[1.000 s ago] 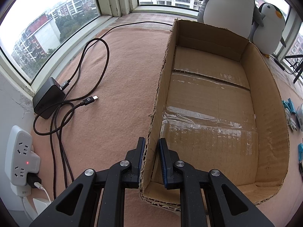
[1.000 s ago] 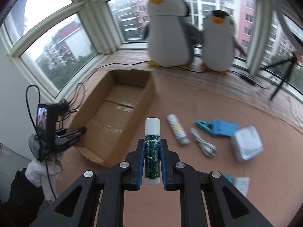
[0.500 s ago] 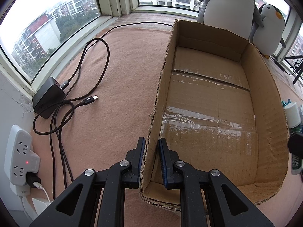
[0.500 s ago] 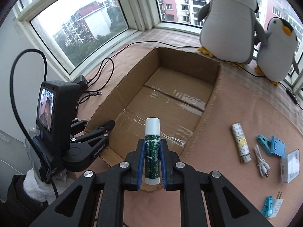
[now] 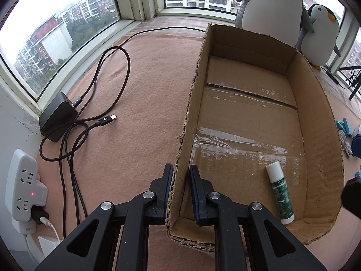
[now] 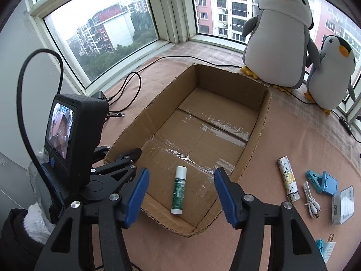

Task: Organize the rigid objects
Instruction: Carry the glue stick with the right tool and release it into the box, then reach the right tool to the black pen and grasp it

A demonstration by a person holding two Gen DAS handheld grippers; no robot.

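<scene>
One green tube [image 6: 179, 190] lies flat in the cardboard box [image 6: 259, 133]. My right tongs [image 6: 180, 189] are opening above it, nothing gripped. My left tongs [image 5: 179, 186] pinch the box's wall.

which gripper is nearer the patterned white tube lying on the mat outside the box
Right. The right gripper, jaws opening, hangs over the cardboard box's near end, beside the patterned white tube. The left gripper clamps the box's far wall, across the box.

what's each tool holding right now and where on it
Left tool is clamped on the cardboard box, on its left wall near the front corner. Right tool holds nothing; its jaws are opening above the glue stick lying inside.
</scene>
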